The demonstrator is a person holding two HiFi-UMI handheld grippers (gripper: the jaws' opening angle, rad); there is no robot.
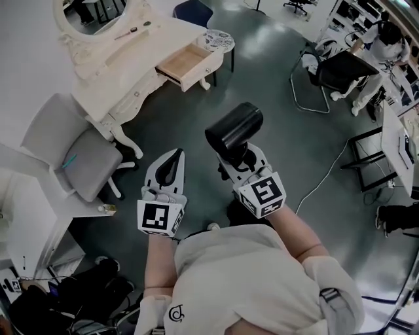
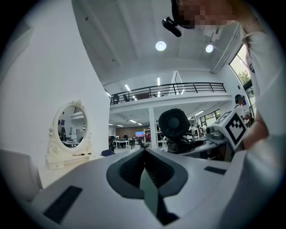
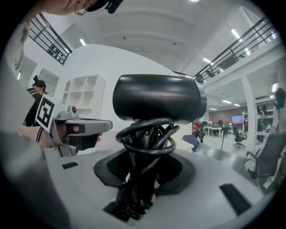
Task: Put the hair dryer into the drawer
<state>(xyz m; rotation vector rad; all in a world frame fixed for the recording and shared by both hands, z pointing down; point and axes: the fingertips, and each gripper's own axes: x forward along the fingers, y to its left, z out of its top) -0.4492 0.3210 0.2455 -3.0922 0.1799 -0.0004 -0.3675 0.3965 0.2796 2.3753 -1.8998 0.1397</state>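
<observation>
The black hair dryer (image 1: 234, 127) stands upright in my right gripper (image 1: 230, 158), which is shut on its handle with the cord wound round it (image 3: 145, 138). Its barrel (image 3: 156, 98) lies across the top of the right gripper view. In the left gripper view the hair dryer's rear grille (image 2: 174, 125) faces me. My left gripper (image 1: 175, 155) is beside it to the left, its jaws shut (image 2: 144, 154) with nothing between them. The wooden drawer (image 1: 185, 62) stands pulled out of the white dressing table (image 1: 124, 78) ahead, some way beyond both grippers.
An oval mirror (image 1: 98, 13) tops the dressing table. A grey chair (image 1: 88, 157) stands at the left, near the table's legs. A round patterned stool (image 1: 217, 40) is behind the drawer. A black office chair (image 1: 337, 72) and a white floor cable (image 1: 321, 183) are at the right.
</observation>
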